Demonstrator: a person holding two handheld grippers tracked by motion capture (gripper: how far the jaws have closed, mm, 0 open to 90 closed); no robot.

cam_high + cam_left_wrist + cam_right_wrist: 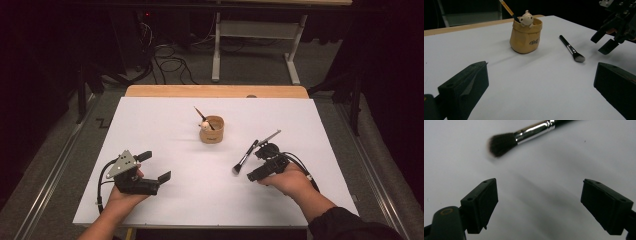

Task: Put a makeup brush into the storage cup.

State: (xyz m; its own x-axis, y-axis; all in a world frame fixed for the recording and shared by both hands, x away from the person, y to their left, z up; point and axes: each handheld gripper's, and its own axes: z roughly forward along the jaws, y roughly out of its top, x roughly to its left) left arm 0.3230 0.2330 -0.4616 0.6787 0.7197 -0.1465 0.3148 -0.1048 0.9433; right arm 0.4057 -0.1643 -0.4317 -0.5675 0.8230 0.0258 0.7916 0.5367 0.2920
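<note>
A black-handled makeup brush lies on the white sheet, its dark bristles pointing toward the near side. My right gripper stands open just beside the brush, to its right, with the bristle end a little ahead of its jaws and nothing between them. A tan pot with a small bear figure on its rim and a thin brush standing in it sits mid-table. My left gripper rests open and empty at the near left, facing the pot.
The white sheet covers a wooden tabletop whose far edge shows bare. Beyond it are loose cables on the floor and a white table frame. Metal rails run along both sides.
</note>
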